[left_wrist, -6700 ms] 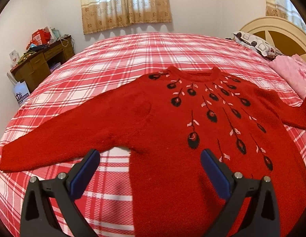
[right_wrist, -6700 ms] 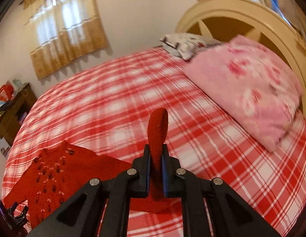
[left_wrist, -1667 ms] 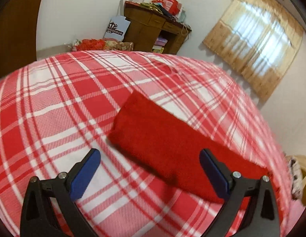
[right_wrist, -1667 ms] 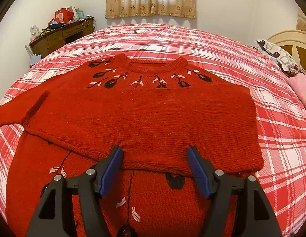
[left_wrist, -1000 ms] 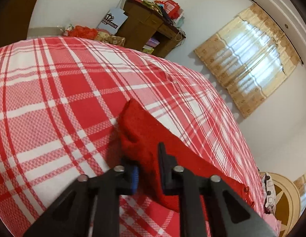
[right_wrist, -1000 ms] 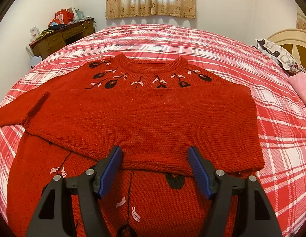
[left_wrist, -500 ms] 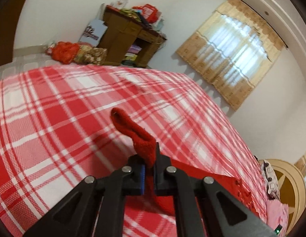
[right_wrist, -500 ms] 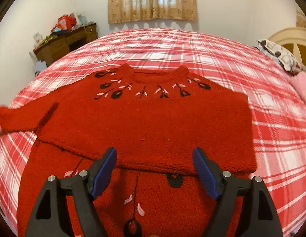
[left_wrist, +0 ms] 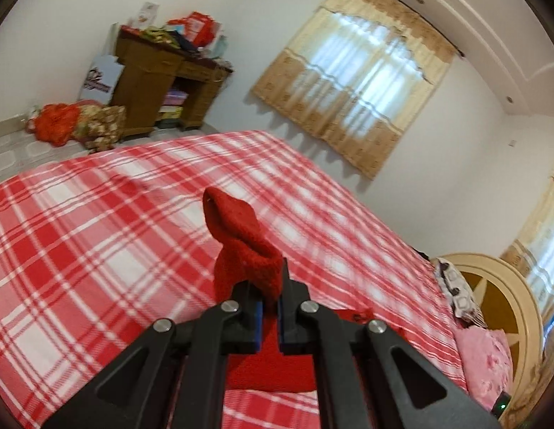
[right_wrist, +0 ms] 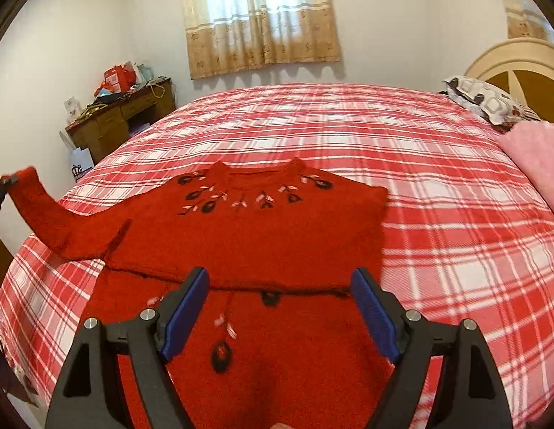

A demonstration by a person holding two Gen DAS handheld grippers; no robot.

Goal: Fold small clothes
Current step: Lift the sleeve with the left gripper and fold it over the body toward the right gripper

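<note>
One garment in play. Bed (right_wrist: 437,186), red-and-white plaid cover, carries everything; pink pillow (right_wrist: 537,153) and headboard (right_wrist: 519,60) at its right end, wooden desk (right_wrist: 123,121) against the far wall on the left.

Red sweater (right_wrist: 255,236) lies face up near the middle of the bed, neckline away from the right wrist camera, black-and-pink flower stitching showing at the yoke and again lower down the front. One sleeve (right_wrist: 241,250) is already laid flat across the chest as a broad band. Other sleeve (right_wrist: 41,211) is off the bed, rising to the left edge of that view.

Left tongs (left_wrist: 269,300): closed tight on the cuff (left_wrist: 241,236) of that raised sleeve; cuff end sticks out above the tips, rest of the sleeve trails beneath.

Right tongs (right_wrist: 280,307): spread wide, nothing between them, hovering above the sweater's front just below the folded band.

Progress, judged: roughly one third. First sleeve fold done. Second sleeve gripped and lifted but not yet laid across. Body fold, hem toward neckline, not started.
</note>
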